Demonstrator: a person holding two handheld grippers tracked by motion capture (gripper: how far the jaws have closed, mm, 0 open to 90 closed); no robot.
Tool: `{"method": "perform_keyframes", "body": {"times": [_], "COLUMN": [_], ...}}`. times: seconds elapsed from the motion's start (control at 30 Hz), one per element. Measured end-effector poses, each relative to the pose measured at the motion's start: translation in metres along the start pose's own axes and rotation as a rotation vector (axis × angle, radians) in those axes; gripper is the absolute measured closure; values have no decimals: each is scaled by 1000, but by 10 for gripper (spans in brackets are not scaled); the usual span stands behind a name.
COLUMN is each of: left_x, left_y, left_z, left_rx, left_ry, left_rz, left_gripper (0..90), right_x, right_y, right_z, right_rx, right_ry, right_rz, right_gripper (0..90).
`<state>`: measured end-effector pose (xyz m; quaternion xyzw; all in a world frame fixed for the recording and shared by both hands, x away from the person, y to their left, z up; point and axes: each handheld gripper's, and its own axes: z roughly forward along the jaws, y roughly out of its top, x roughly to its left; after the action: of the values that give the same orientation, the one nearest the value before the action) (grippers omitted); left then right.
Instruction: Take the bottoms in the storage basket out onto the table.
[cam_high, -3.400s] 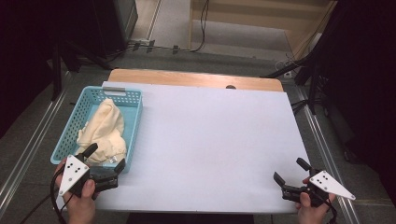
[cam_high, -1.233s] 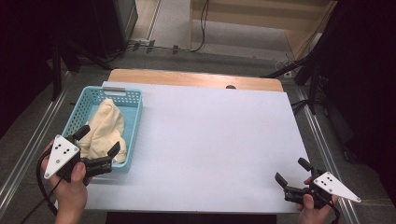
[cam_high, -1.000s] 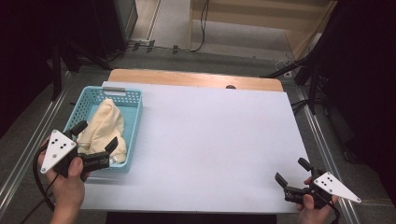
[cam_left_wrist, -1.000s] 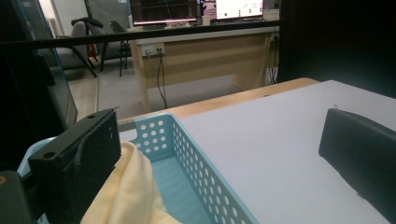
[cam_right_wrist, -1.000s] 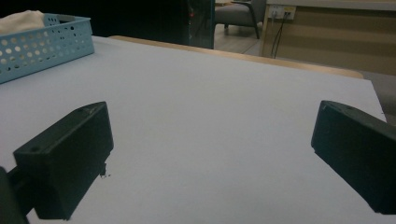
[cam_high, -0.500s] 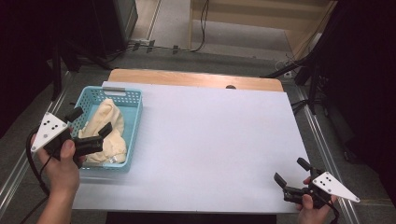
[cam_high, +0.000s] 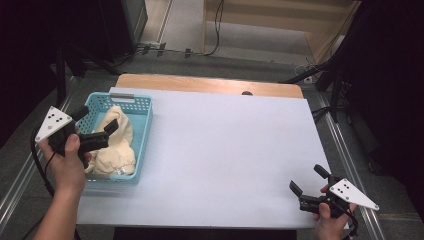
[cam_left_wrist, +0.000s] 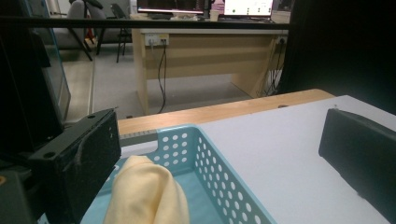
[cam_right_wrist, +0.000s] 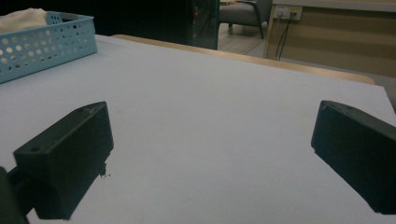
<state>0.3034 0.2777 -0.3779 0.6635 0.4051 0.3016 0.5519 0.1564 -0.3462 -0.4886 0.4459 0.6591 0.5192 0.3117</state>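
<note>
A pale yellow cloth (cam_high: 114, 142) lies bunched in a light blue perforated basket (cam_high: 143, 134) at the table's left side. My left gripper (cam_high: 96, 124) hovers open over the basket's left half, just above the cloth, with nothing between its jaws. In the left gripper view the cloth (cam_left_wrist: 147, 191) rises between the wide-apart jaws and the basket (cam_left_wrist: 219, 179) wall runs toward the white table. My right gripper (cam_high: 309, 185) rests open at the table's near right corner, empty. The right gripper view has the basket (cam_right_wrist: 44, 44) far off at the upper left.
A white sheet (cam_high: 225, 150) covers the table, with a wooden strip (cam_high: 200, 84) along the far edge. Metal rails run along both table sides. Beyond the table stand a wooden desk (cam_left_wrist: 201, 60) and cables on the floor.
My left gripper has risen from the table's near left corner and moved away from me to above the basket and cloth. The right gripper has stayed in place.
</note>
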Motion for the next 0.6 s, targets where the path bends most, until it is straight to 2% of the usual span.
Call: {"method": "perform_keyframes", "body": {"times": [0.17,0.33,0.6], "left_x": [7,10,19], "left_y": [-2,-2,-1], "left_z": [14,20,30], "left_rx": [28,44,64], "left_ry": [-6,-6,21], "left_rz": [-20,-16,-36], "left_gripper": [0,0,0], "right_x": [0,1,5], "right_y": [4,9,22], "right_z": [11,16,29], "right_rx": [10,6,1], "right_ry": [7,22,41], "right_rz": [7,3,-28], "right_gripper": [0,0,0]}}
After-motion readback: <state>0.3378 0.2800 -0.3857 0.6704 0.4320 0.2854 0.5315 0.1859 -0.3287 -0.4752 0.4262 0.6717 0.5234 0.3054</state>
